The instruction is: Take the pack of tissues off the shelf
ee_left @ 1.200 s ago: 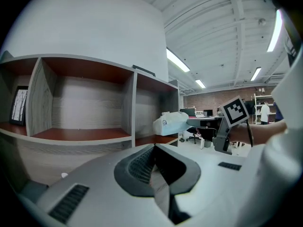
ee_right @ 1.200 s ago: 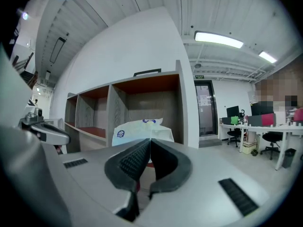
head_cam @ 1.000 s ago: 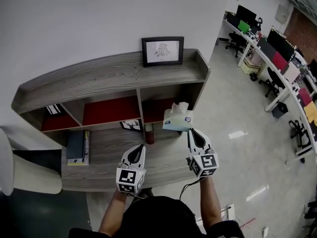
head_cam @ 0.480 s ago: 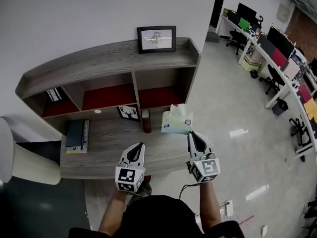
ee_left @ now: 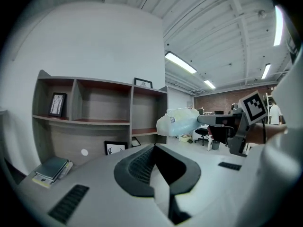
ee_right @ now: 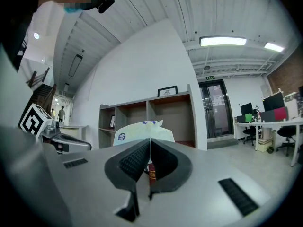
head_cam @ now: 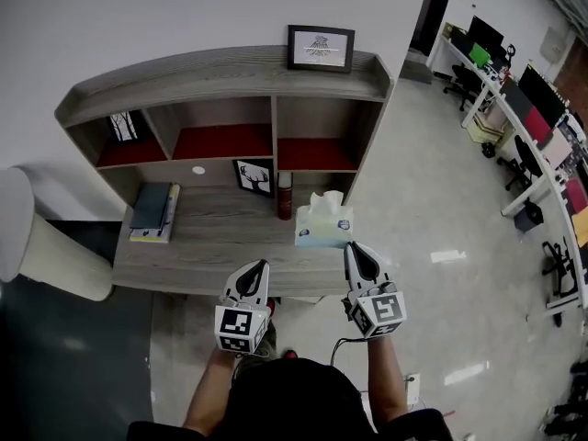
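So the right gripper (head_cam: 352, 248) is pinching the pack of tissues (head_cam: 323, 226) by its near edge, jaws clamped tight on it. The pack is hanging in the air out in front of the shelf (head_cam: 230, 67), over the front right corner of its wide bottom board as the head view sees it. The left gripper (head_cam: 261, 266) is sitting alongside with its jaws pressed together on nothing. A red bottle (head_cam: 285, 196) and a little deer picture (head_cam: 254, 177) are standing at the back of that board, and books (head_cam: 152, 211) are lying near its left edge.
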A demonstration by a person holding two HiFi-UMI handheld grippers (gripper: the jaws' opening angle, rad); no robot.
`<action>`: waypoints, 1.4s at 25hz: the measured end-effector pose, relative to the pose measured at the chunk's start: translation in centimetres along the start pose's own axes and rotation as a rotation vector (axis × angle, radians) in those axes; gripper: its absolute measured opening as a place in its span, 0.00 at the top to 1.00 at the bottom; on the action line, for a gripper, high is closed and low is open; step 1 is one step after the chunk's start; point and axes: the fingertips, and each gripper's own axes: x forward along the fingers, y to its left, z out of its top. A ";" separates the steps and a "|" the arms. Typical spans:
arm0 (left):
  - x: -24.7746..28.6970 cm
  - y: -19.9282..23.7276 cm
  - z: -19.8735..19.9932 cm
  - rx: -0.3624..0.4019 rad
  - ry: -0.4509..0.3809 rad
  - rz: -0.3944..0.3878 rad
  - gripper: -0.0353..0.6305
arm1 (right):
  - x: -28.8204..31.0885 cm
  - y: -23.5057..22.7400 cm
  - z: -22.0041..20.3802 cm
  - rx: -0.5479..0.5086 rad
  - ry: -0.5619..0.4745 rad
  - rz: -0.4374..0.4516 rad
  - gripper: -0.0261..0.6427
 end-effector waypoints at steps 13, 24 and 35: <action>-7.3 7.8 -2.5 -0.045 0.039 0.244 0.94 | 4.5 9.7 -1.5 0.018 0.018 0.232 0.92; -10.5 16.4 -5.7 -0.115 0.104 0.372 0.94 | 12.3 18.6 -4.8 0.086 0.089 0.378 0.92; -11.1 23.0 -10.4 -0.199 0.184 0.407 0.94 | 18.1 23.9 -11.8 0.100 0.245 0.417 0.92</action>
